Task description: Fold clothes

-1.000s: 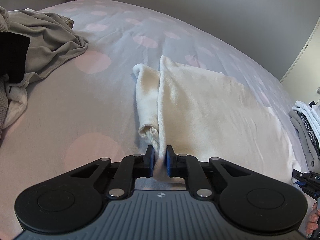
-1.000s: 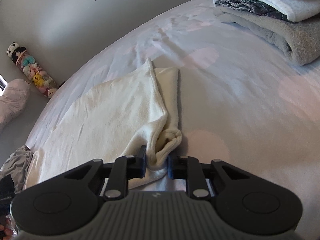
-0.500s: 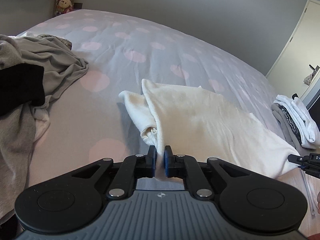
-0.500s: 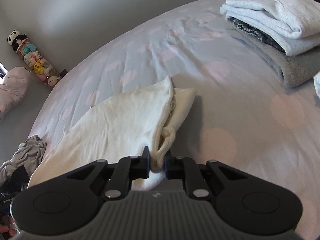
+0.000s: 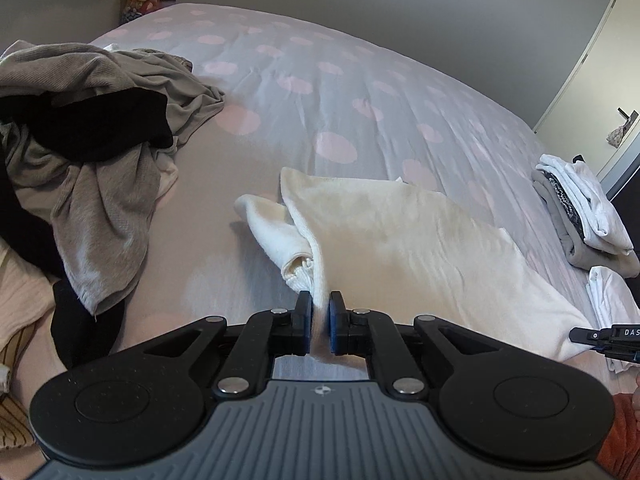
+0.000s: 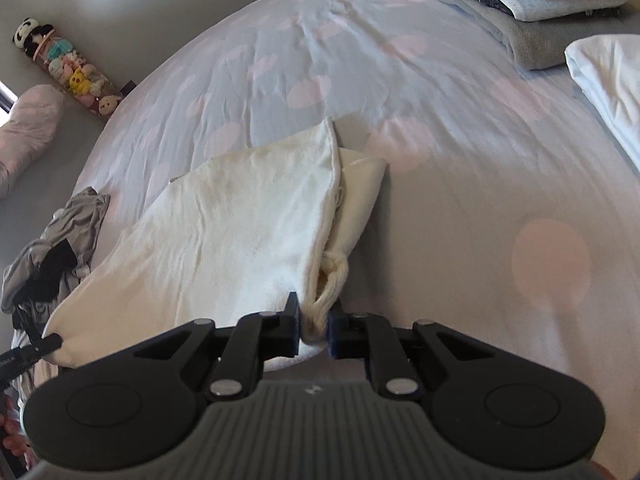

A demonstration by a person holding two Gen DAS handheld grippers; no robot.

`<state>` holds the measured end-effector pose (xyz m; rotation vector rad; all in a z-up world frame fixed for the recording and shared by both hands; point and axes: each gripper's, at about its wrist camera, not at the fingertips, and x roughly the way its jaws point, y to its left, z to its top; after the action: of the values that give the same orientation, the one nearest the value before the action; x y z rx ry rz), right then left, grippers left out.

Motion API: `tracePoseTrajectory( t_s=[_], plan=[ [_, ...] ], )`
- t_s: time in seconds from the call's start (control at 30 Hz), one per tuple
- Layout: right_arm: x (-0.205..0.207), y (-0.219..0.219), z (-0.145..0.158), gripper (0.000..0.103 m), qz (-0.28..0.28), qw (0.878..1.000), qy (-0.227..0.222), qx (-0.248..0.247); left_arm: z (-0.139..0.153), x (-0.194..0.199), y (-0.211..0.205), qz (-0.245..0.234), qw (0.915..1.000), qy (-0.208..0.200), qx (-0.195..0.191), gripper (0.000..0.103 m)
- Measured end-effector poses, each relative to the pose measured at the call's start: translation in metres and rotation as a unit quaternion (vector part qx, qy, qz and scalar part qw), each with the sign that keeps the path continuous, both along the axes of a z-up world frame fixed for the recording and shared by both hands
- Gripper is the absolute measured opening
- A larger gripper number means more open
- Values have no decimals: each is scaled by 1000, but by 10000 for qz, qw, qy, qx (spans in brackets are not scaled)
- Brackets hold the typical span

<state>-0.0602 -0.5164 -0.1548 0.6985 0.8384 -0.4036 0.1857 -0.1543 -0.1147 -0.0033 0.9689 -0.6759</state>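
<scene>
Both tongs clamped on the cream garment (image 5: 420, 240), one at each near corner. Left tongs (image 5: 319, 322): blue pads pinched tight on a thin fold of the cloth edge, almost no gap. Right tongs (image 6: 313, 330): pads closed on a thicker bunch, the rolled cuff or hem end sits between them, so the jaws stand a bit wider.

Garment position: the near edge is lifted off the bed (image 5: 360, 92) at both grip points and the body slopes away and down from the tongs, far end resting on the bedcover. It spans the gap between the two tongs. In the left view the folded-in sleeve (image 5: 276, 236) lies just left of the left tongs, under the main panel; in the right view the other sleeve (image 6: 360, 196) lies just right of the right tongs, also tucked under. The tip of the right tongs shows at the far right edge of the left view, at the garment's corner; the tip of the left tongs shows at the lower left of the right view, same deal.

Around it: pile of unfolded grey and black clothes (image 5: 92, 152) well left of the left tongs. Folded stack (image 6: 532, 0), white over dark knit over grey, beyond and right of the right tongs, apart from the garment. Another white folded piece (image 6: 612, 84) near it, right edge. Plush toys (image 6: 68, 70) against the wall, far left past the bed. Bedcover is pale with pink dots.
</scene>
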Motion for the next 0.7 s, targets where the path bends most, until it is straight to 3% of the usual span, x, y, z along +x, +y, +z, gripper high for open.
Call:
tracePoseTrajectory(
  t_s=[0.33, 0.7],
  plan=[
    [10, 10, -21, 15, 517, 9950, 776, -352, -27, 4, -2, -117, 9961, 472, 742, 6],
    [28, 15, -49, 15, 931, 9788, 1778, -413, -66, 9, -18, -310, 9803, 904, 1728, 7]
  ],
)
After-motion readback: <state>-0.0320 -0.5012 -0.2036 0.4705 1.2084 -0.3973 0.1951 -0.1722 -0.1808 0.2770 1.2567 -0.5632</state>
